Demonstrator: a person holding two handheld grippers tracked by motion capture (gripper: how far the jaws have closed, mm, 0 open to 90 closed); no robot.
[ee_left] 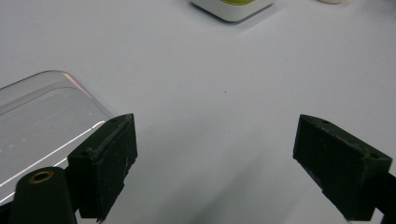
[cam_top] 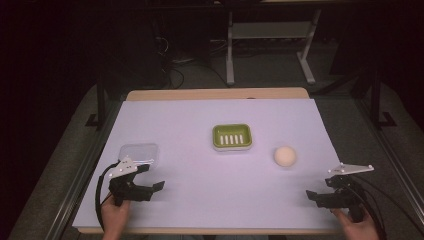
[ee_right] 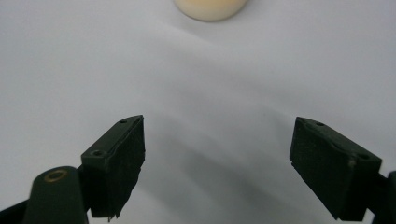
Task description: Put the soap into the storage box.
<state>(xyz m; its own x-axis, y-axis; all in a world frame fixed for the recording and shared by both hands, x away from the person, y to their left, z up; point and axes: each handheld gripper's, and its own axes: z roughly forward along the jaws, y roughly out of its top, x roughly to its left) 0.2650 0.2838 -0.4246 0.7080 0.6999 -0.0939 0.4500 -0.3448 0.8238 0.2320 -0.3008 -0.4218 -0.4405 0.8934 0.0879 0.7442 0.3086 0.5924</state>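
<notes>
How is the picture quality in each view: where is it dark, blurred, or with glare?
High view: the white table cover is evenly lit, the room behind is nearly black. Left gripper view: bright glare streaks on the clear plastic lid; the green soap dish is cut by the top edge. Right gripper view: the cream soap is soft, and faint shadows cross the cover.

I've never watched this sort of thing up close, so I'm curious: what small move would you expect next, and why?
Probably the right gripper eases forward toward the round cream-coloured soap ball. Its jaws stand wide open with nothing between them, and in the right gripper view the ball lies straight ahead on the pale lilac table cover. The green and white soap dish sits empty, a likely place for it.
</notes>
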